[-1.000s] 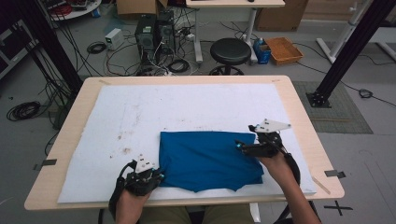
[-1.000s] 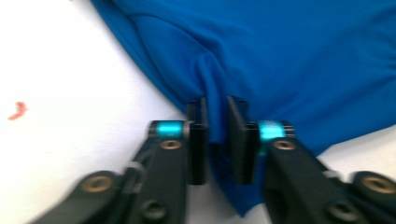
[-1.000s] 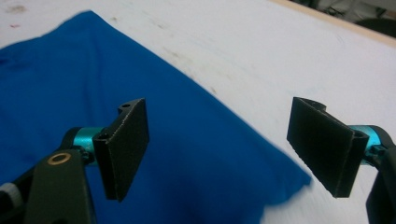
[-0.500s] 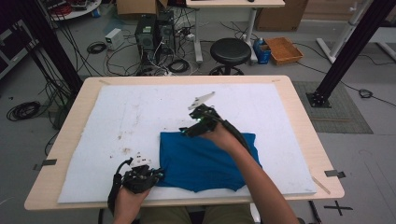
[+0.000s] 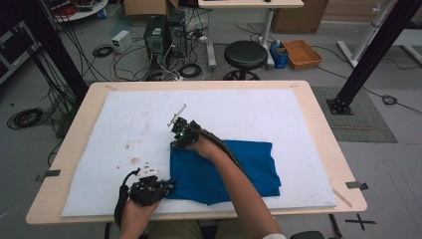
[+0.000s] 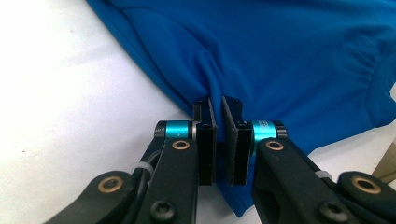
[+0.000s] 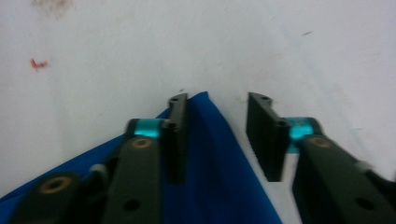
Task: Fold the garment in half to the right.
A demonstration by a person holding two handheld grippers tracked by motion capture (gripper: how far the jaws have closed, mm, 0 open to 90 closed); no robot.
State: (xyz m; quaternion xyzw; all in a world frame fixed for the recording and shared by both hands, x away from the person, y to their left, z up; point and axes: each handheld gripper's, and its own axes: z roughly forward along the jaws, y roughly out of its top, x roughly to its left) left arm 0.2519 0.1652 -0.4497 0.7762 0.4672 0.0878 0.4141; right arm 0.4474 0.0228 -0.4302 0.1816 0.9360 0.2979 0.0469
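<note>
No legible text, labels, brands or numbers on any surface.

A wooden table stands on a grey floor, topped with a stained white mat. Beyond it sit a round black stool, computer towers amid tangled cables, and an orange tray. Black frame posts rise on either side.
</note>
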